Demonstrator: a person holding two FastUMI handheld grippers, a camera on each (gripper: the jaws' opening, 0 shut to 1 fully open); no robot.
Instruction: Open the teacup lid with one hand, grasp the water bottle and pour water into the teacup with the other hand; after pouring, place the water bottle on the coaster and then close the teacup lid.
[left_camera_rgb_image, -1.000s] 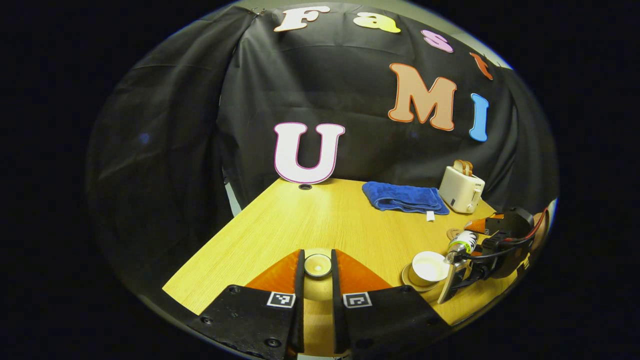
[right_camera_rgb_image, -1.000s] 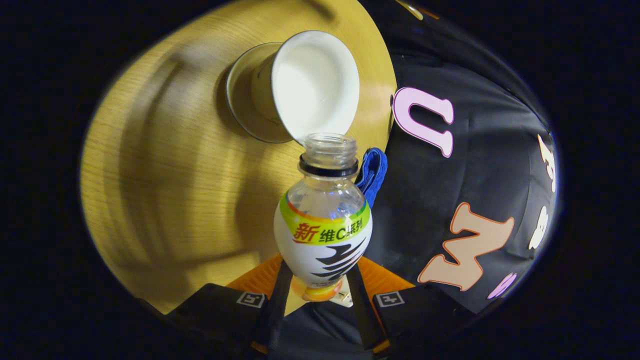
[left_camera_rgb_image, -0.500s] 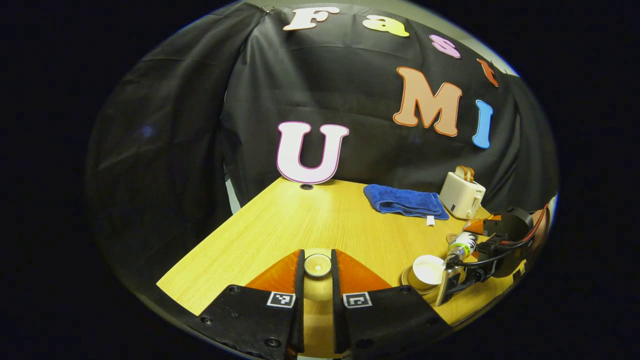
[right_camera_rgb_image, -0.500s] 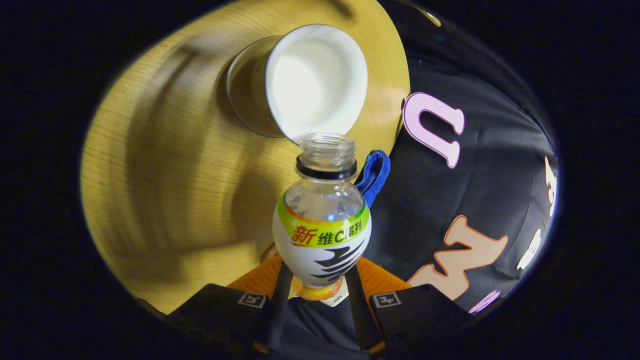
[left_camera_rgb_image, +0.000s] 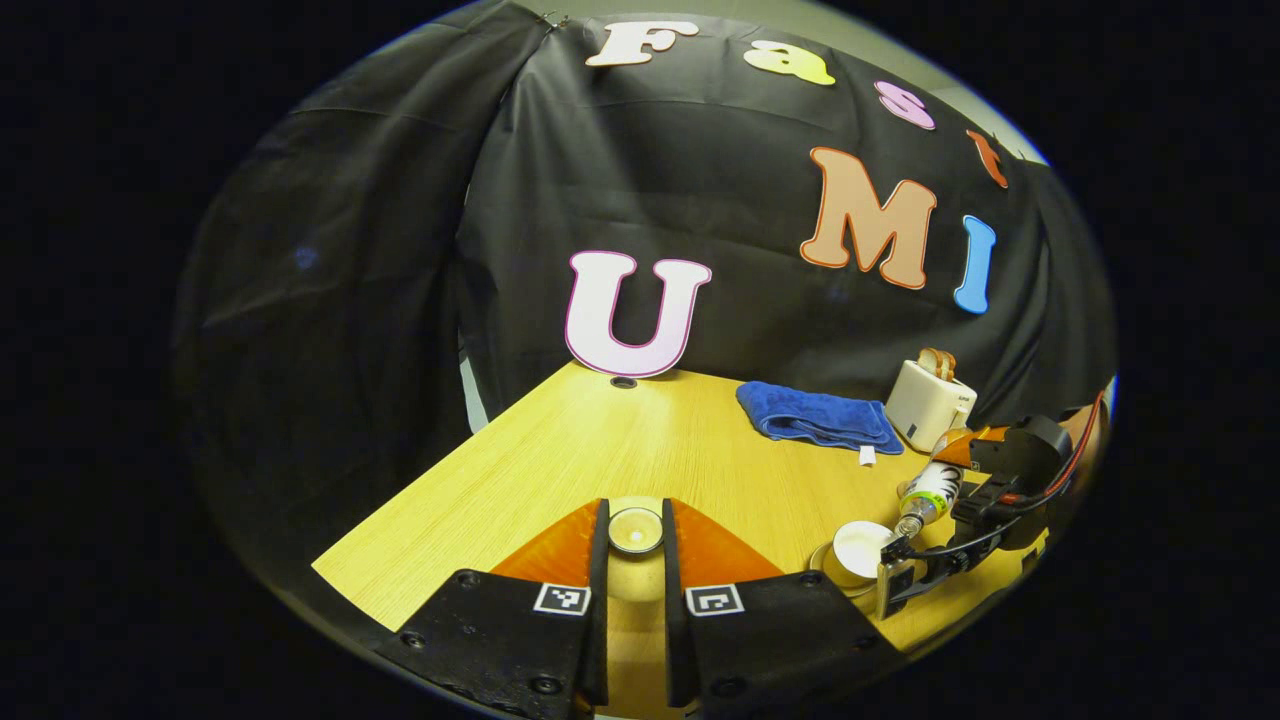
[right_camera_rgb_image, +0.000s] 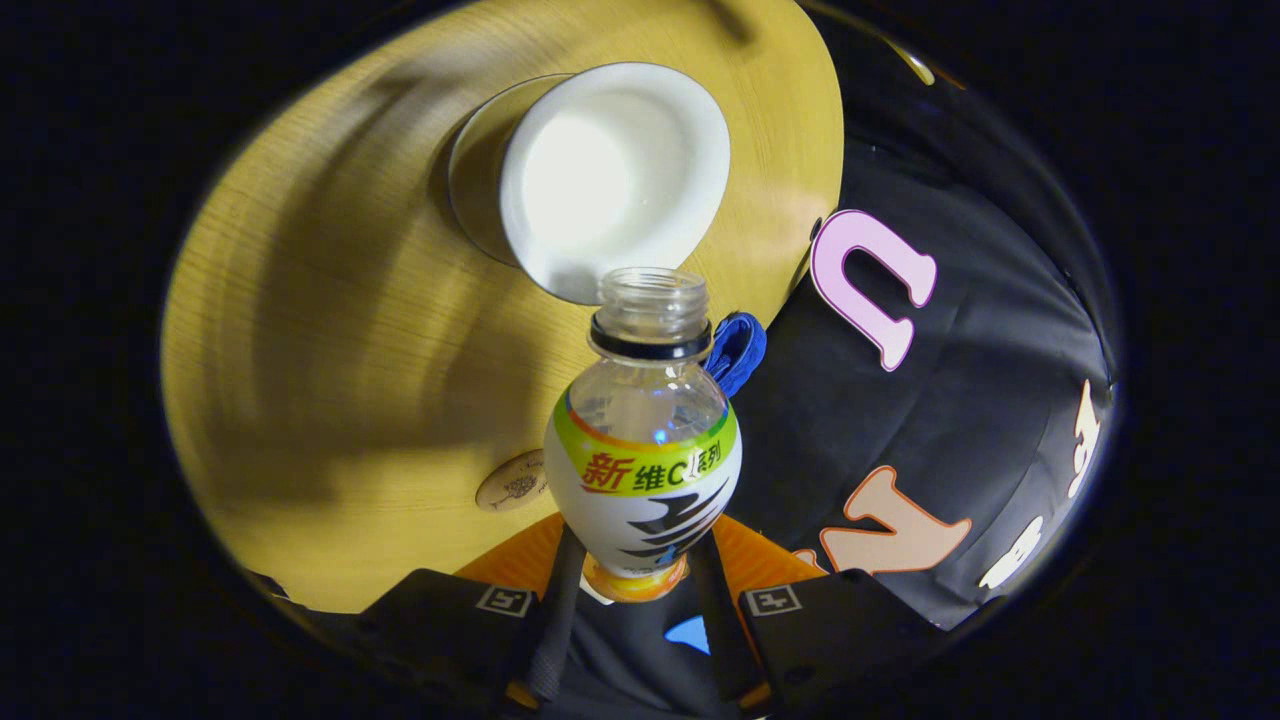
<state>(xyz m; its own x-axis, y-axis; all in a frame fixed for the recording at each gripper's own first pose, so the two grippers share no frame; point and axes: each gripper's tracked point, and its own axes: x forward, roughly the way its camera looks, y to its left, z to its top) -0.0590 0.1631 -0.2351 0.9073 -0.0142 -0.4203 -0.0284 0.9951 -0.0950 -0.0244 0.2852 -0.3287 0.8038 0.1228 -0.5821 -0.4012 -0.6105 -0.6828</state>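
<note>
Water bottle (right_camera_rgb_image: 643, 440) sits clamped between our right gripper (right_camera_rgb_image: 630, 585) fingers, tilted so its uncapped mouth hangs just over the near rim of the teacup (right_camera_rgb_image: 610, 175). The teacup stands open on its saucer (right_camera_rgb_image: 470, 190) on the wooden table (right_camera_rgb_image: 330, 330), white inside; whether any water is in it we cannot tell. The coaster (right_camera_rgb_image: 512, 482) lies flat on the table near the bottle's shoulder, apart from the saucer. A strip of blue towel (right_camera_rgb_image: 737, 350) shows just behind the bottle's neck.

Our left gripper (left_camera_rgb_image: 635, 575) holds the teacup lid (left_camera_rgb_image: 636, 530) between its fingers, both sides pressing on it, lifted well away from the teacup (left_camera_rgb_image: 860, 550). From the left gripper view we see the right gripper (left_camera_rgb_image: 985, 510) at the table's right edge with the bottle (left_camera_rgb_image: 927, 492) slanting down toward the cup. Behind them the folded towel (left_camera_rgb_image: 815, 417) lies on the table (left_camera_rgb_image: 600, 450), and just beside it a toaster (left_camera_rgb_image: 930, 403) with bread in its slot. Nothing stands between the lid and the teacup.
</note>
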